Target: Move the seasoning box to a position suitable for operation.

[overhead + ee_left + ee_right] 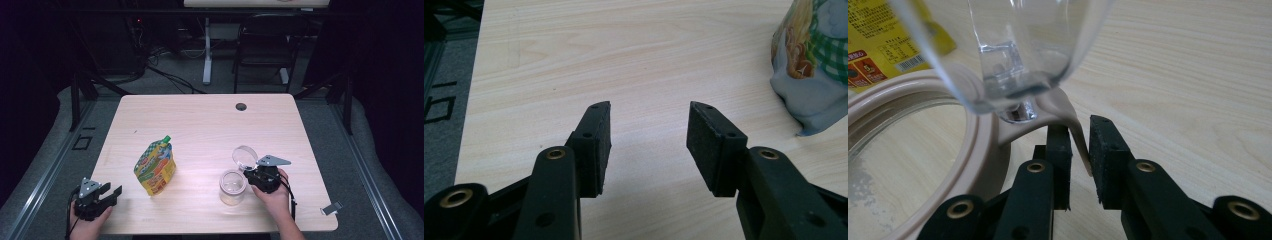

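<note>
1. On the near right of the pale wood counter (200, 120) stands a clear jar (232, 187) with a beige rim, its round lid (245, 156) flipped up and open.
2. Right claw (1079, 145) is closed on the beige tab (1075, 135) at the jar's rim (the lid's hinge sits just above it).
3. Left claw (649, 137) rests at the near left corner, jaws apart, holding nothing.
4. Between the claws stands a colourful spouted pouch (155, 169), well apart from the jar.

A yellow-and-green checked snack pouch (155, 167) stands by a clear glass jar with beige rim (232, 187); pale wooden table (200, 120).
</note>
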`<action>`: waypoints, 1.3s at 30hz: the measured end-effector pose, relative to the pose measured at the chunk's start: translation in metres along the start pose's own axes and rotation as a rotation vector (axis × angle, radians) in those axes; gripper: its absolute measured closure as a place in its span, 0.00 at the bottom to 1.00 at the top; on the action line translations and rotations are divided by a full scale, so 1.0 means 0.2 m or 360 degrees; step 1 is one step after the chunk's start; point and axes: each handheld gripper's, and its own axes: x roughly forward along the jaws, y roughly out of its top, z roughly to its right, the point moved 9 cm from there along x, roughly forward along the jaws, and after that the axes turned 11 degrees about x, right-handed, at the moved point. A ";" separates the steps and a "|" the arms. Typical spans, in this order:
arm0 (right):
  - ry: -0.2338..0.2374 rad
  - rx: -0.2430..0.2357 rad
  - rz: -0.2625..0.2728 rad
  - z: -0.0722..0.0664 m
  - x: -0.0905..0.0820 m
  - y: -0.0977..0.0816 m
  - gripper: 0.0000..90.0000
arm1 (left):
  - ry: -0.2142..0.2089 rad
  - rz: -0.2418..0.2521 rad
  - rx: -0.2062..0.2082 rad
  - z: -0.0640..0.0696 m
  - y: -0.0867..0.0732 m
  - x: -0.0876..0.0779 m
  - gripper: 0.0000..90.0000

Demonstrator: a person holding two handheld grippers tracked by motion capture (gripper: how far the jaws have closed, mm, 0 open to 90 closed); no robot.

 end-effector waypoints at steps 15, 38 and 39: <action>0.0028 0.0045 0.0001 0.01 -0.05 -0.01 0.90 | -0.0019 0.0007 0.0009 0.01 0.02 0.01 0.58; 0.0066 0.0086 0.0041 0.00 -0.08 0.01 0.90 | -0.0045 0.0027 0.0067 0.05 0.03 0.01 0.57; 0.0054 0.0081 0.0040 0.01 -0.10 0.01 0.89 | -0.0064 0.0028 0.0073 0.06 0.04 0.01 0.57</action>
